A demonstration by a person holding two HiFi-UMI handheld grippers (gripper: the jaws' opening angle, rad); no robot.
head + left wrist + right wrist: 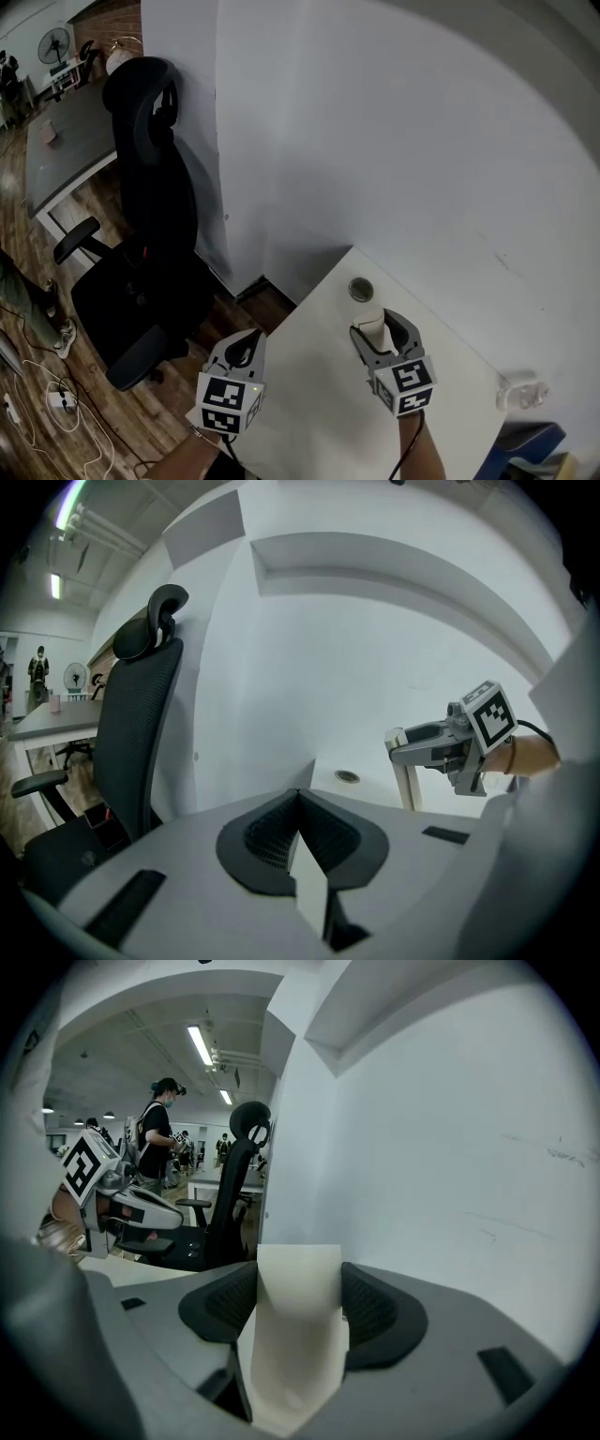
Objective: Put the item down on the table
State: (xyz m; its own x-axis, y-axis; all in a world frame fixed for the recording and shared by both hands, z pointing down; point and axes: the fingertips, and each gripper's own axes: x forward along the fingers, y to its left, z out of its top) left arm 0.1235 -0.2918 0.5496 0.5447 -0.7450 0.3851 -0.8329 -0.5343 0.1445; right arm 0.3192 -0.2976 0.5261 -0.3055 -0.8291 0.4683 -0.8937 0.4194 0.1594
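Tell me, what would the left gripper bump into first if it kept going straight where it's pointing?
Most likely the white wall, after the left gripper skims over the table. The right gripper and its block sit off to the side. Depth is hard to judge.

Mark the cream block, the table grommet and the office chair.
cream block [295,1330]: right gripper view, its near face.
table grommet [361,289]: head view, its centre.
office chair [150,169]: head view, its backrest.
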